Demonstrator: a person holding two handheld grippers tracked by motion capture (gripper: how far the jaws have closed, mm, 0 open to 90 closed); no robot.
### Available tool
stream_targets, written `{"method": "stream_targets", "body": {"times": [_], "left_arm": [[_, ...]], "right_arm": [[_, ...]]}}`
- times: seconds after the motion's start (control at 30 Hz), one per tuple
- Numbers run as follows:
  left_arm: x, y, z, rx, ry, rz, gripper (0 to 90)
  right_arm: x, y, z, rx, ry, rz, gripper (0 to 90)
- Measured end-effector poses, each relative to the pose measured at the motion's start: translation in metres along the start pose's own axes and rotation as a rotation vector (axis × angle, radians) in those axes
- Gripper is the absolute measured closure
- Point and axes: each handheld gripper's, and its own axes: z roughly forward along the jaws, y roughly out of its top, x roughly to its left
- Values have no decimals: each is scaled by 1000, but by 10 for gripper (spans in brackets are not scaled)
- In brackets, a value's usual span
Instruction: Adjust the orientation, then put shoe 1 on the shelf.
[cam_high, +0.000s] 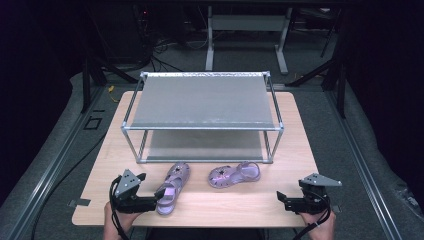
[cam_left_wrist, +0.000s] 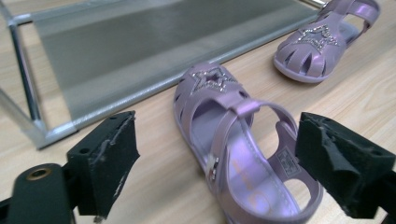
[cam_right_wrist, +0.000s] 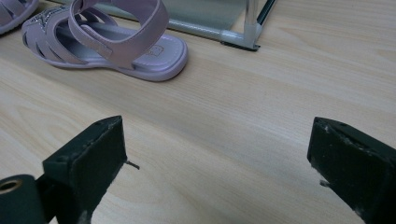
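— Left sandal (cam_high: 172, 187)?
— Purple, star on the toe, strap up. Flat on the counter (cam_high: 240, 202), toe toward the rack (cam_high: 202, 117), heel nearest the left gripper (cam_left_wrist: 215, 163).
— Right sandal (cam_high: 234, 174)?
— Same purple, same star. Just before the rack, lying crosswise, toe pointing left.

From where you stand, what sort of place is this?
Probably a lab recording setup: a lone table amid dark curtains, floor cables, a shoe rack, and a person's hand-held left gripper and right gripper.
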Motion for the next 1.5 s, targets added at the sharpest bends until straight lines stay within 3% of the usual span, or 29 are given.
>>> {"method": "stream_targets", "body": {"times": [0.2, 0.33, 0.5, 0.7, 0.83, 0.97, 1.13, 1.23, 1.37, 1.4, 1.5], "left_arm": [[-31, -13, 10, 11, 62, -4, 32], [-39, -20, 21, 15, 73, -18, 26], [-42, -27, 32, 22, 92, -27, 26], [-39, -34, 41, 29, 91, -40, 146], [-36, -36, 43, 39, 88, -50, 163], [-37, -37, 45, 56, 81, -28, 226], [-35, -38, 46, 78, 62, -36, 290], [-37, -38, 46, 84, 75, -23, 324], [-37, -37, 47, 108, 79, -21, 328], [-38, -37, 48, 117, 85, -16, 324], [-42, -40, 52, 127, 107, -11, 294]], "right_arm": [[0, -1, 1, 0, -1, 10, 39], [-1, -2, 0, -1, 2, 12, 39], [-3, -4, 1, 12, 6, 15, 39], [-1, -4, 3, 17, 9, 21, 40], [0, -3, 4, 16, 0, 11, 40], [0, -2, 3, 14, 15, 14, 43], [1, -4, 4, 2, 10, 18, 48], [1, -6, 6, -3, 1, 19, 48], [2, -6, 6, -15, 6, 22, 51], [2, -5, 4, 11, 15, 17, 51], [2, -6, 3, 13, 13, 12, 52]]}}
